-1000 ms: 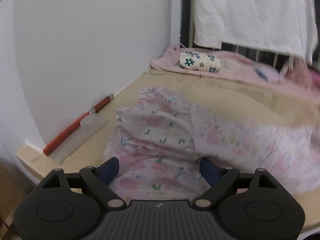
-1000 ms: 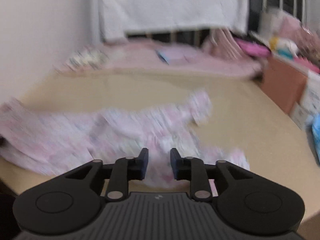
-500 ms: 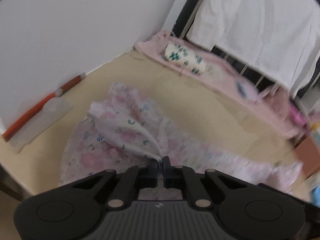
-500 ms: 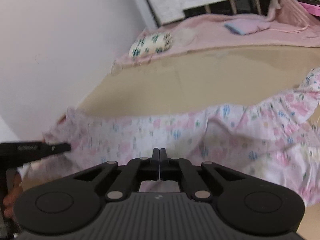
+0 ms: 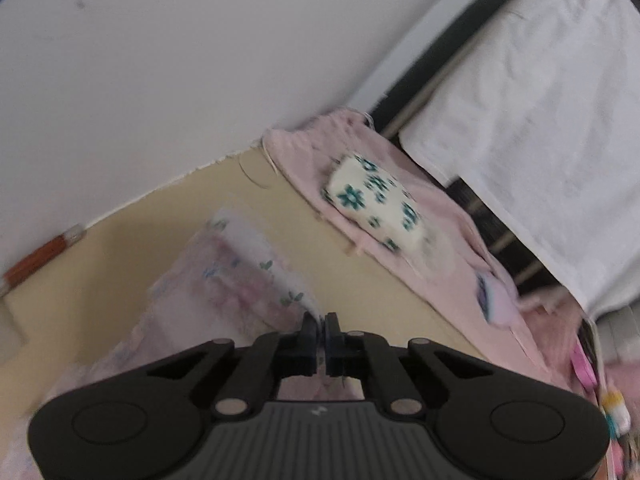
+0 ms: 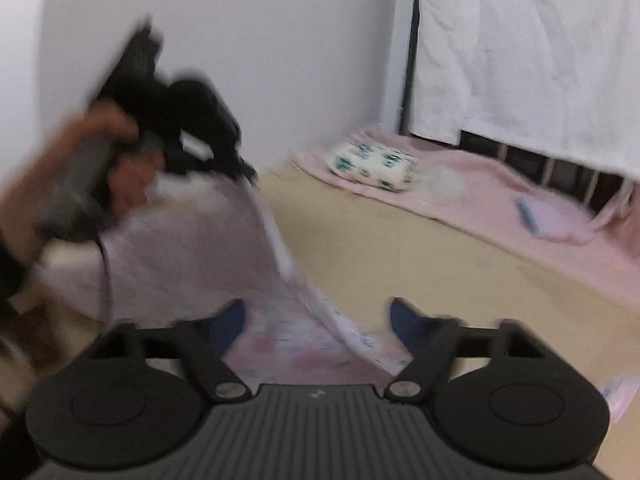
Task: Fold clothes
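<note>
The left tongs (image 5: 320, 322) pinch an edge of the floral garment (image 5: 236, 280), lifted off the bench (image 5: 132, 248); the right tongs (image 6: 318, 314) are opening, wide, cloth lying unpressed between them. No writing is legible; motion blurs the garment's print and the hand (image 6: 120, 168).

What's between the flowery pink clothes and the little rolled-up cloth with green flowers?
Only bare tan tabletop, seen in the right wrist view, separates the garment from the rolled cloth.
</note>
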The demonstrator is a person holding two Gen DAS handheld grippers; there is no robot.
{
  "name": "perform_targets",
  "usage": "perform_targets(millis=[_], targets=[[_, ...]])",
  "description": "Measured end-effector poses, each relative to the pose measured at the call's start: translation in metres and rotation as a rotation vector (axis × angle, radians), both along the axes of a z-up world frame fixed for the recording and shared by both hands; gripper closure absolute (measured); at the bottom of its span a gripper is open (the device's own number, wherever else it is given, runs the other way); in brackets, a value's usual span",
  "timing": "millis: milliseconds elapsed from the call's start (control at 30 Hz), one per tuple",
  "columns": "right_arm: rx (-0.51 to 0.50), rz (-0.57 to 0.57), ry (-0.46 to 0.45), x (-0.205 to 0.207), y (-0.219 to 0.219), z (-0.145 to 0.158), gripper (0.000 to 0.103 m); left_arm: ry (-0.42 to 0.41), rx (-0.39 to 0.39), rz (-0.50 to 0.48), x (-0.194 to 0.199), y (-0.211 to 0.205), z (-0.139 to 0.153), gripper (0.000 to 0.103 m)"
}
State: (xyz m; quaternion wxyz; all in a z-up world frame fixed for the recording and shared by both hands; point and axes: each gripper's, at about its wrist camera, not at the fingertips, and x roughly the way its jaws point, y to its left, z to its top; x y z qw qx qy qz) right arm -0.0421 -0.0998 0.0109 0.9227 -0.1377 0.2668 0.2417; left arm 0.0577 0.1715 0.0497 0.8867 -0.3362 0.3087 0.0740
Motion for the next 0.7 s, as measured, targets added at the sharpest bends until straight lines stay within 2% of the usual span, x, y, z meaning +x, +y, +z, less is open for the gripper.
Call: perform_targets(millis=[33, 100, 133, 167, 200, 233, 300, 333, 367, 400, 467, 567, 600, 633, 667, 700], targets=[[-0.010, -0.058, 0.057, 0.025, 0.006, -0.005, 0.103, 0.000, 0.001, 0.023, 0.000, 0.002, -0.002, 0.099], [0.012, -0.180, 0.131, 0.074, 0.011, -0.012, 0.103, -0.001, 0.004, 0.071, -0.004, 0.006, -0.005, 0.086], [0.019, -0.247, 0.165, 0.094, 0.009, -0.013, 0.101, -0.001, 0.005, 0.094, -0.006, 0.008, -0.006, 0.075], [0.033, -0.305, 0.199, 0.110, 0.004, -0.013, 0.095, -0.027, 0.032, 0.078, -0.017, 0.006, -0.004, 0.065], [0.059, -0.344, 0.206, 0.116, -0.006, -0.010, 0.088, -0.051, 0.091, 0.041, -0.029, 0.001, -0.003, 0.060], [0.094, -0.366, 0.189, 0.113, -0.018, -0.005, 0.064, -0.073, 0.156, 0.002, -0.041, -0.005, -0.002, 0.053], [0.154, -0.394, 0.141, 0.101, -0.045, 0.004, 0.040, -0.097, 0.277, -0.092, -0.058, -0.018, -0.005, 0.045], [0.170, -0.386, 0.097, 0.087, -0.059, 0.009, 0.039, -0.093, 0.331, -0.150, -0.063, -0.026, -0.011, 0.042], [0.176, -0.366, 0.094, 0.075, -0.073, 0.012, 0.040, -0.089, 0.385, -0.208, -0.068, -0.034, -0.016, 0.042], [0.174, -0.337, 0.126, 0.065, -0.086, 0.012, 0.042, -0.070, 0.406, -0.232, -0.067, -0.039, -0.022, 0.042], [0.168, -0.279, 0.189, 0.043, -0.111, 0.011, 0.062, -0.025, 0.434, -0.263, -0.064, -0.047, -0.035, 0.044], [0.116, -0.197, 0.206, 0.020, -0.129, 0.008, 0.062, -0.010, 0.440, -0.273, -0.064, -0.053, -0.042, 0.043], [0.101, -0.176, 0.237, 0.022, -0.131, 0.005, 0.062, -0.003, 0.445, -0.273, -0.063, -0.053, -0.044, 0.043], [0.093, -0.177, 0.282, 0.030, -0.133, -0.001, 0.067, 0.002, 0.456, -0.273, -0.062, -0.053, -0.044, 0.044], [0.083, -0.205, 0.314, 0.041, -0.134, -0.006, 0.079, 0.007, 0.468, -0.274, -0.062, -0.054, -0.044, 0.044], [0.077, -0.256, 0.311, 0.052, -0.136, -0.009, 0.084, 0.011, 0.488, -0.277, -0.062, -0.055, -0.045, 0.044]])
